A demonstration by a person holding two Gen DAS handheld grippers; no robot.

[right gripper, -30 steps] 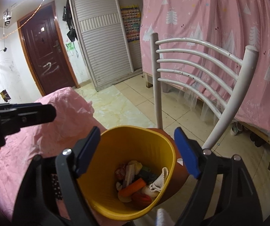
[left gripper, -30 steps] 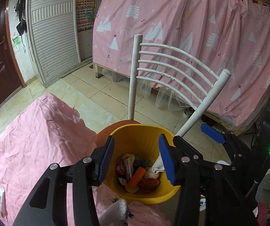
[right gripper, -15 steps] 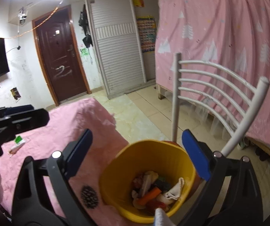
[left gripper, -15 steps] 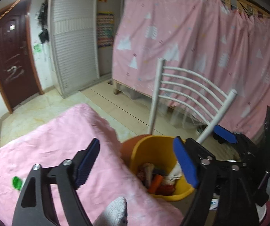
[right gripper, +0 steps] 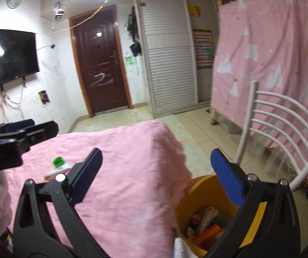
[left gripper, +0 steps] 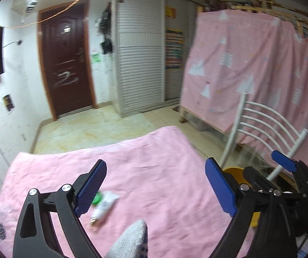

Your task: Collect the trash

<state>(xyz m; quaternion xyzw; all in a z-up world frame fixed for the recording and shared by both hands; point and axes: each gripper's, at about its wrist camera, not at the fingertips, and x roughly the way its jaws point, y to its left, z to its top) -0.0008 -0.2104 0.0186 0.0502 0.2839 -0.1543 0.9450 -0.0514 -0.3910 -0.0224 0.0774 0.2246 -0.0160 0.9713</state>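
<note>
We spread both tools, jaws opening, empty: left tool (left gripper: 155,190) | right tool (right gripper: 161,178) | target: probably a tube (left gripper: 104,204) on the pink surface (left gripper: 154,161) | yellow bin (right gripper: 203,193) near right for drops.

Home bedroom: pink sheet (left gripper: 145,172) spread under claw, dark entry door (left gripper: 66,64) ahead, slatted wardrobe (left gripper: 141,53) beside it, wall TV (right gripper: 8,58) far left, curtained bunk (right gripper: 272,53) right.

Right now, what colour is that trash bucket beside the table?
Yellow; the bucket shows best in the right wrist view, with trash inside.
</note>
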